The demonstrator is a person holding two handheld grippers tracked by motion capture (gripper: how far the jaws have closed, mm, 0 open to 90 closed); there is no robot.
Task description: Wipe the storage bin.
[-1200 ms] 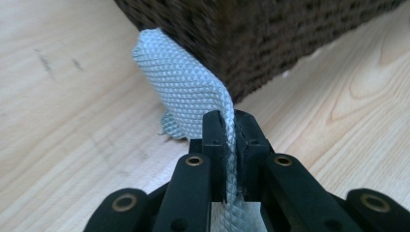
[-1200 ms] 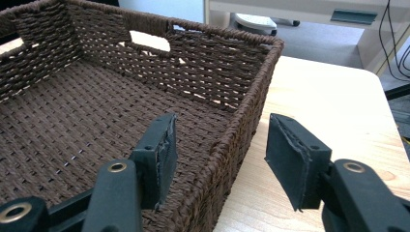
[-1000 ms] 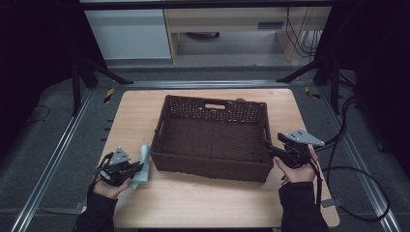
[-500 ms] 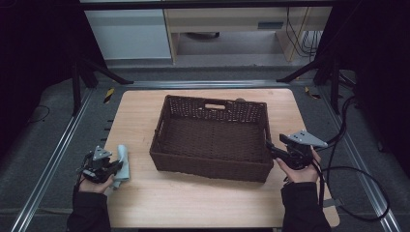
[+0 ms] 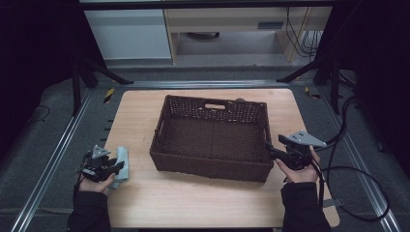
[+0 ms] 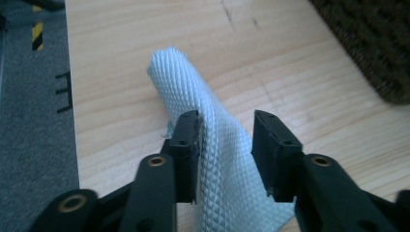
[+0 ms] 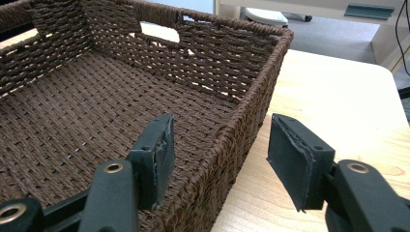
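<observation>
the pale cloth [image 6: 212, 145] lies on the counter [image 5: 193, 203] left of the basket [image 5: 212, 169]; left hand-held gripper [image 6: 227, 133] straddles it, jaws parted; right hand-held gripper [image 7: 220, 145] stands wide astride the basket's wall; next, probably pinch and lift.

High view: fixed above the table's [image 5: 203, 203] near edge, facing forward and down. Left gripper view: close over the near-left corner. Right gripper view: close at the basket's [image 7: 232, 130] right wall; basket [image 5: 212, 140] shared with high view.
</observation>
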